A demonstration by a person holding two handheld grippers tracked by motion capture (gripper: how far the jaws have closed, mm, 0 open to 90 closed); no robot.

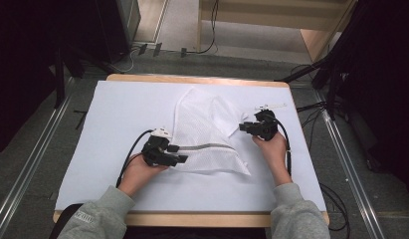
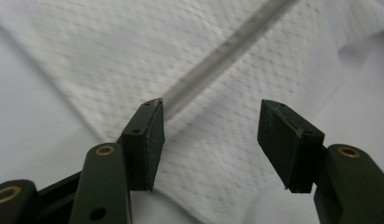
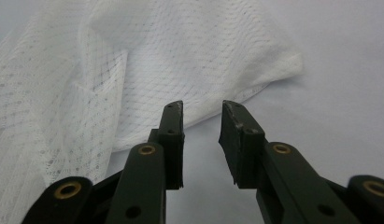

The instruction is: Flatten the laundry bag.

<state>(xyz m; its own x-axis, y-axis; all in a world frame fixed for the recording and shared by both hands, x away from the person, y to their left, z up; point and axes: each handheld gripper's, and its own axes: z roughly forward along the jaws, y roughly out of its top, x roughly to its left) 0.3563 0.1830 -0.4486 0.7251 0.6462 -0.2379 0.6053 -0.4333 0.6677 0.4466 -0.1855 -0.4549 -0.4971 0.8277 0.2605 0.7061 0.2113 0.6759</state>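
Tongs (image 2: 210,140) over slanting mesh bag (image 2: 236,70).

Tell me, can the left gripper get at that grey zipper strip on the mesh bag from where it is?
Probably yes. The left gripper has its jaws wide open over the mesh bag, and the zipper strip lies just ahead, uncovered.

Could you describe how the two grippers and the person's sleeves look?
Both the left gripper and the right gripper are black, each with two flat, blocky jaws on arms fixed by brass-coloured rivets. A black cable trails from each. The left gripper carries a small white part on top. The sleeves are grey.
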